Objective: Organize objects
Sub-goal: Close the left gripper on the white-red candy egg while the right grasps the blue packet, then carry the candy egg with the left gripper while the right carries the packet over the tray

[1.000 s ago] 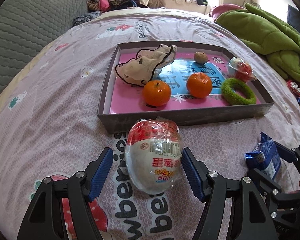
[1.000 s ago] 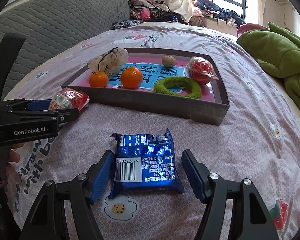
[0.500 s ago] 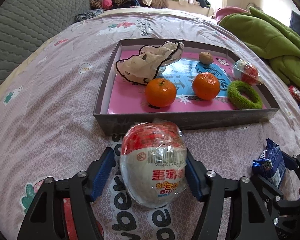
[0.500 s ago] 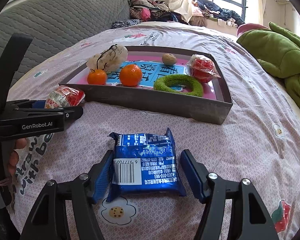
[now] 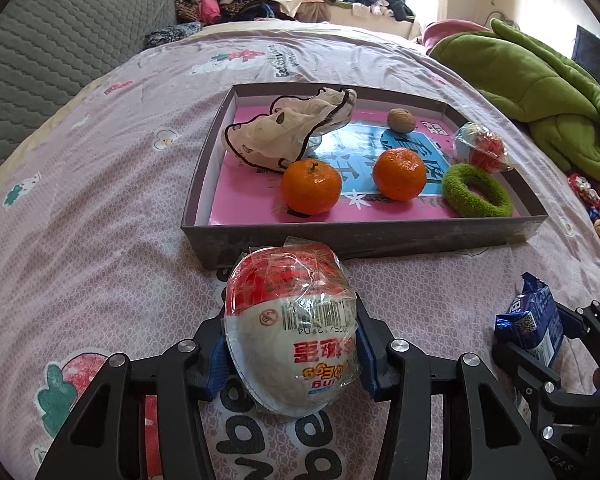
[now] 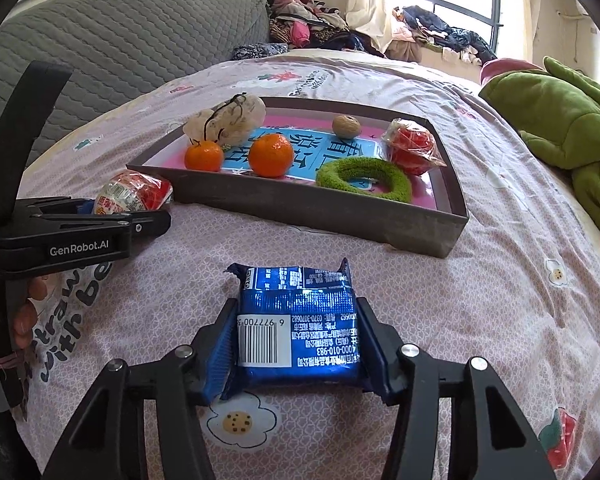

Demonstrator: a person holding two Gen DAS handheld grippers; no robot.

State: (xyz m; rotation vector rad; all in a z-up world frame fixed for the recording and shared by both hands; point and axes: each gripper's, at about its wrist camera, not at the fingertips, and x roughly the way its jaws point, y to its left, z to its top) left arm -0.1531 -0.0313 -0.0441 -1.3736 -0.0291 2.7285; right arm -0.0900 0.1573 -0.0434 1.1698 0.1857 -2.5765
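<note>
Lying on the bed just before the tray [image 5: 364,240], the wrapped egg-shaped snack [image 5: 292,336] is now pinched by the left tool [image 5: 292,354], whose jaws, wide a second ago, are closing on it. Likewise, the blue packet [image 6: 298,328] is being squeezed by the right tool [image 6: 296,344]. Both grasps are judged nearly set, so lifting into the tray should follow.

Bed covered by a pink cartoon-print sheet [image 5: 100,184] — on it are set a shallow grey cardboard tray [image 5: 340,240], a red-and-white wrapped egg-shaped snack [image 5: 292,336], a blue foil snack packet [image 6: 298,324], a crumpled green fleece blanket [image 5: 540,92].
</note>
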